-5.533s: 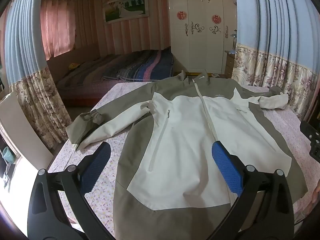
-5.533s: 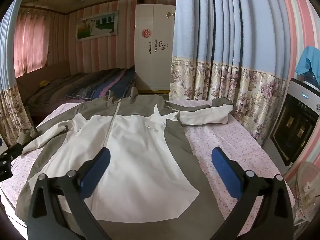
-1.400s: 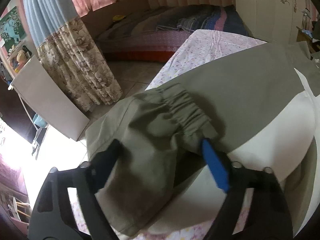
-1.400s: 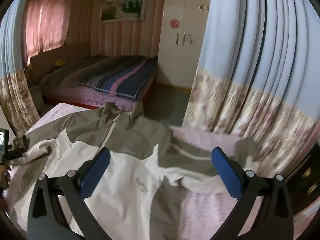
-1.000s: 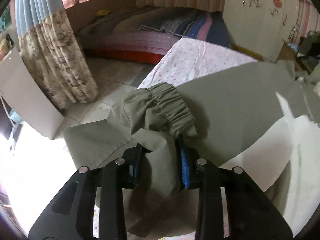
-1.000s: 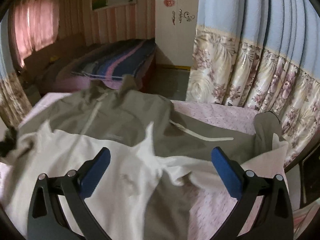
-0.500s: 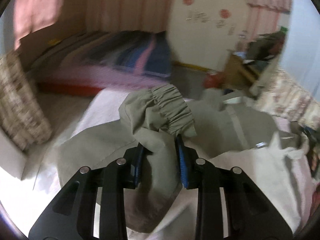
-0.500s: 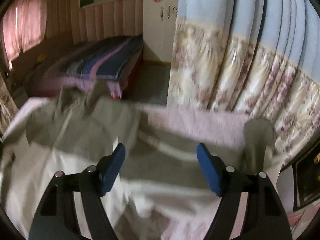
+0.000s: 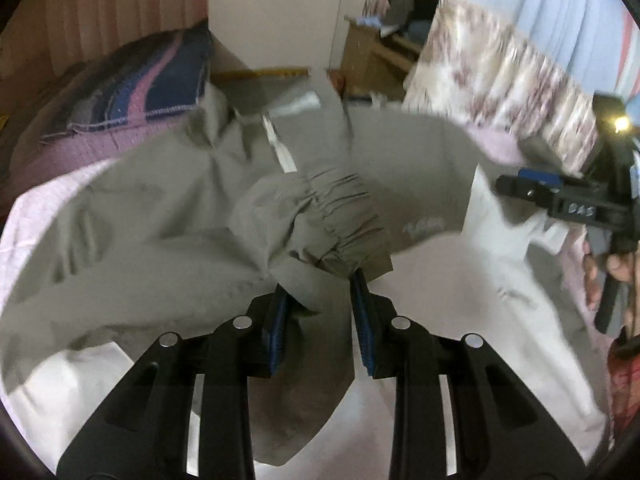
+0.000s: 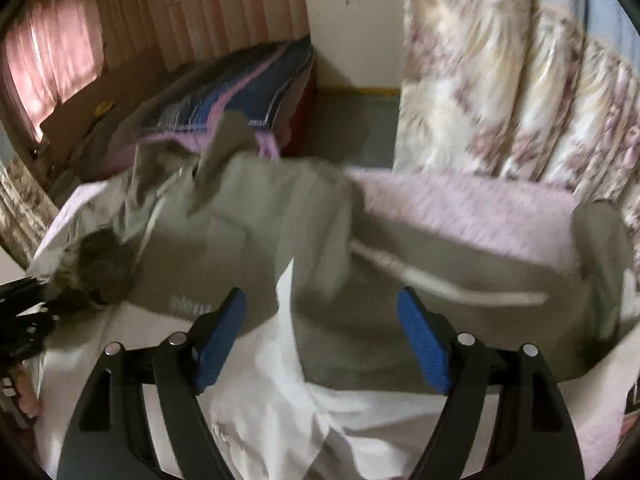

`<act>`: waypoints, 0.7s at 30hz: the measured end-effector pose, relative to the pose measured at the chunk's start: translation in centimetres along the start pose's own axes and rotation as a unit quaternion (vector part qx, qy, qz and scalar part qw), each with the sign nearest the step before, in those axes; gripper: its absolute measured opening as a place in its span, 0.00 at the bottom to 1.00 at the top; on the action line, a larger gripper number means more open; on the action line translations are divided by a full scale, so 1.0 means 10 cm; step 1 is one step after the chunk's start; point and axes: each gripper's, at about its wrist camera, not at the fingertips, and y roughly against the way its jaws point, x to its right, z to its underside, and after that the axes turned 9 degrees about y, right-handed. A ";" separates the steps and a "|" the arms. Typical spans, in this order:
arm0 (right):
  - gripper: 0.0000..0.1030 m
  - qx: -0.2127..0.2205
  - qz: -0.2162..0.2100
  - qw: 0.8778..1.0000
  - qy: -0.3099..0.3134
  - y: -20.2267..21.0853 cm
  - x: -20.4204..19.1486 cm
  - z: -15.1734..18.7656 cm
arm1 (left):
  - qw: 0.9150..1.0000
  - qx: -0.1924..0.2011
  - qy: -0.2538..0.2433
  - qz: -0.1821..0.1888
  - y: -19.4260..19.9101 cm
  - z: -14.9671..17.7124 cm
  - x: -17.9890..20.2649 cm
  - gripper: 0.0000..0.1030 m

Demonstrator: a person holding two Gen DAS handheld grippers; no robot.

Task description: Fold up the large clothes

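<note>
Left gripper (image 9: 320, 304) fingers clamped on jacket (image 9: 420, 300) sleeve cuff (image 9: 340, 216), right gripper (image 10: 322, 332) fingers opening, empty above jacket.

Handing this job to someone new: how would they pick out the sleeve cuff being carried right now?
Find the grey-and-white jacket spread on the pink-covered table. Above its chest, the left gripper is shut on an olive-grey sleeve cuff. Its gathered elastic band, bunched and raised off the flat cloth, marks it out from the smooth panels around it.
</note>
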 end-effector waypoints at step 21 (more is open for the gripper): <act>0.73 0.018 -0.067 0.983 0.171 0.05 -1.68 -0.33 | 0.979 0.103 0.108 -0.140 1.45 0.54 -1.46 0.91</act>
